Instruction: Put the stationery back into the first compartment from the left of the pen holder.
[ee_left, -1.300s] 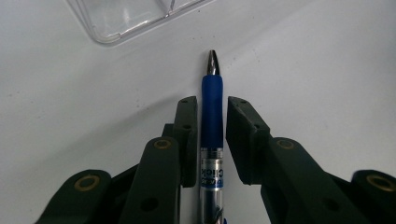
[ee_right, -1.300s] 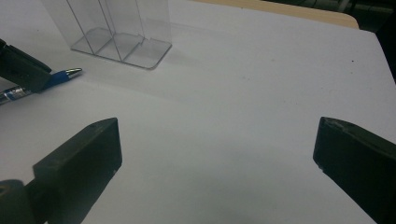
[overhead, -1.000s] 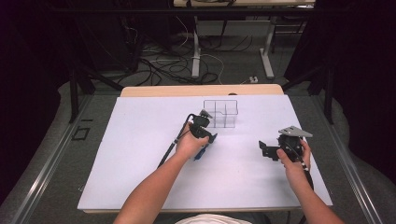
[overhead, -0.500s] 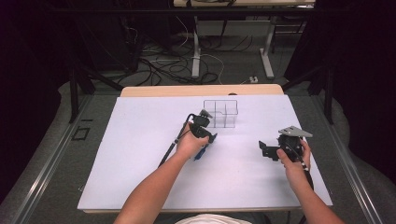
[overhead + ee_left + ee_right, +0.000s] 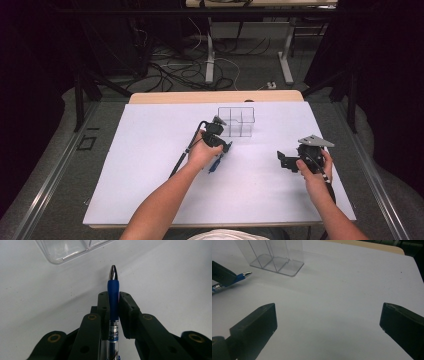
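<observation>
A blue pen (image 5: 113, 295) with a silver tip is clamped between the jaws of my left gripper (image 5: 113, 300), its tip pointing past them toward a clear plastic organizer (image 5: 67, 250). In the high view my left gripper (image 5: 223, 146) sits mid-table with the pen (image 5: 217, 162) slanting down from it, just in front of the clear organizer (image 5: 236, 121). My right gripper (image 5: 281, 159) rests at the right of the table, jaws wide apart and empty. The right gripper view has the organizer (image 5: 272, 257) at the upper left and the pen (image 5: 239, 277) tip beside it.
A white sheet covers the table (image 5: 150, 165), with a wooden edge (image 5: 215, 97) at the back. Cables and table legs lie on the floor beyond. Dark curtains stand on both sides.
</observation>
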Tool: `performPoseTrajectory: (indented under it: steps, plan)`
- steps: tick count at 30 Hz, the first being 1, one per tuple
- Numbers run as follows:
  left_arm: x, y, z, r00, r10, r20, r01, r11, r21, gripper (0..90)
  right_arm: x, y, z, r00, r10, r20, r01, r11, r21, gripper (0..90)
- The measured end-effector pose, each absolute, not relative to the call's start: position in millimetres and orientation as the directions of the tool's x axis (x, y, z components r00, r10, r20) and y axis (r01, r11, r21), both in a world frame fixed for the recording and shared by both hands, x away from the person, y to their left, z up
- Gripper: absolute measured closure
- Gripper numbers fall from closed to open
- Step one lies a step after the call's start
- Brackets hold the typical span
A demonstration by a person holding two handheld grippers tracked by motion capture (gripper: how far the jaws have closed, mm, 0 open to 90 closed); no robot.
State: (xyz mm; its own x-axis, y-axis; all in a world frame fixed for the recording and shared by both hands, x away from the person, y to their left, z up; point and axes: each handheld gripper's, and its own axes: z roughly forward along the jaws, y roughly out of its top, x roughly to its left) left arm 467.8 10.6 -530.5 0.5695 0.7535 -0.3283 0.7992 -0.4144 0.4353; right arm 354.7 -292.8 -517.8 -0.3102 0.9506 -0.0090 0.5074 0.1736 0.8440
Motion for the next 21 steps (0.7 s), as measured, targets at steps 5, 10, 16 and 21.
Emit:
performPoseTrajectory:
  steps: [5,10,16,21]
  plan:
    - [466,12,-524,0.572,0.749,-0.333,0.795,-0.409,0.448,79.6,355,-293,-518,-0.308,0.951,-0.009,0.507,0.172,0.845,0.7]
    - [465,14,-521,0.577,0.745,-0.334,0.791,-0.409,0.454,79.6,355,-293,-518,-0.308,0.951,-0.008,0.508,0.171,0.844,0.7]
    - [463,16,-514,0.566,0.751,-0.341,0.796,-0.39,0.463,79.6,355,-293,-518,-0.308,0.951,-0.009,0.507,0.172,0.844,0.7]
    - [461,18,-507,0.569,0.746,-0.346,0.79,-0.38,0.481,79.6,354,-293,-518,-0.308,0.951,-0.01,0.507,0.173,0.844,0.7]
